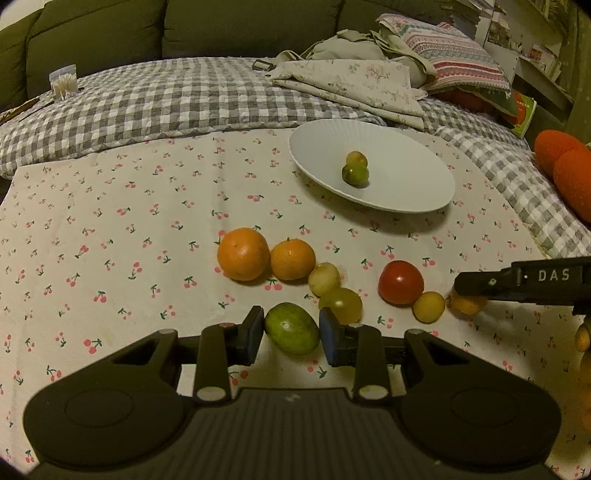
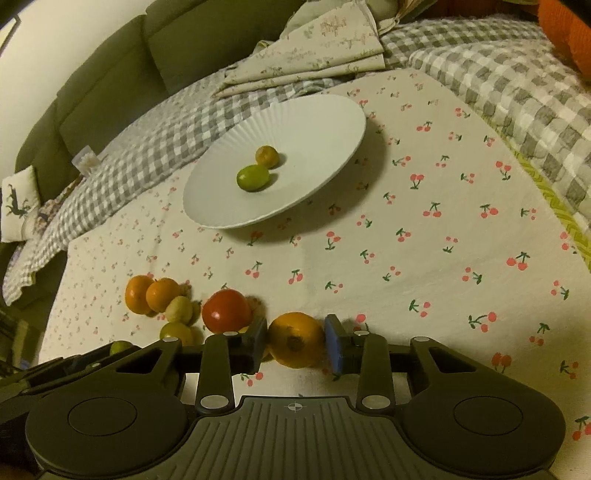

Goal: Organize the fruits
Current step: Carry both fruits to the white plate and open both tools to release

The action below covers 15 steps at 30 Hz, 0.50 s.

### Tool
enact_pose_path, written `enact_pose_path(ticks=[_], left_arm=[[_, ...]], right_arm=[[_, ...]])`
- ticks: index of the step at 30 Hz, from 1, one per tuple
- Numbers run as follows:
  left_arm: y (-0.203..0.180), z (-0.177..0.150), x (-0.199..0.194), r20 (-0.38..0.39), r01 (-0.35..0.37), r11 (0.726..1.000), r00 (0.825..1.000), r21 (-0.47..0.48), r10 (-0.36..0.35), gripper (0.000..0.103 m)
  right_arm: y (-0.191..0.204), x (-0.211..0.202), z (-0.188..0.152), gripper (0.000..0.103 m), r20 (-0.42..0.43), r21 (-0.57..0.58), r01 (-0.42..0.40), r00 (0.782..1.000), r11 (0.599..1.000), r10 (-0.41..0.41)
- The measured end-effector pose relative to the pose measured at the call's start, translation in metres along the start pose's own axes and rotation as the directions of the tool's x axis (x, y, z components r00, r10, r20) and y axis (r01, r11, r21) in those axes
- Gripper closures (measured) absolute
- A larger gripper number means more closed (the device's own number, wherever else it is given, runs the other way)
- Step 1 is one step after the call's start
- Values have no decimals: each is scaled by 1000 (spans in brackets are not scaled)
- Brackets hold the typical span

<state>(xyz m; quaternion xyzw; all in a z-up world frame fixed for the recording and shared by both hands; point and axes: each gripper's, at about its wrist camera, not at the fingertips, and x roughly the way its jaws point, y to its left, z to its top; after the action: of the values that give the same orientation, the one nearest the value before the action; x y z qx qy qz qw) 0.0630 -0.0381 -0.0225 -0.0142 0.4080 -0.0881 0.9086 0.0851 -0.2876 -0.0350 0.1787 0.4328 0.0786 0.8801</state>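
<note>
Fruits lie in a loose row on the cherry-print cloth that covers our work surface, which rests on a grey gingham quilt in front of an olive sofa. From our left wrist view we see a large orange touching a smaller mandarin, then a pale round fruit and a yellow-green one just behind our left gripper. That gripper's blue pads sit on either side of a green oval fruit, close against it; we cannot tell whether they actually press it. Further right a red tomato touches a small yellow fruit.

Our right gripper brackets a small orange fruit on the cloth, its left finger at the fruit's edge and a narrow gap showing at the right pad, so the jaws stand partly open around it, without a firm hold that we can confirm. The tomato sits just beside it to the left.

Beyond the row, a white fluted plate holds two small fruits, one green and one yellowish, touching each other. Folded floral fabric and a striped pillow lie behind the plate, an orange cushion sits at the far right, and a toothpick box stands on the quilt at the left.
</note>
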Motion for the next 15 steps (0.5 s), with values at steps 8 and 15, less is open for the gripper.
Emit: enact_pose_path(ticks=[8, 15], left_arm=[[3, 4, -2, 14, 2, 1000, 1000, -16, -1, 72], [4, 16, -8, 51, 11, 999, 999, -33, -9, 72]], right_arm=[[0, -8, 4, 70, 34, -9, 10, 999, 1000, -10], [-3, -16, 10, 70, 70, -1, 10, 998, 1000, -10]])
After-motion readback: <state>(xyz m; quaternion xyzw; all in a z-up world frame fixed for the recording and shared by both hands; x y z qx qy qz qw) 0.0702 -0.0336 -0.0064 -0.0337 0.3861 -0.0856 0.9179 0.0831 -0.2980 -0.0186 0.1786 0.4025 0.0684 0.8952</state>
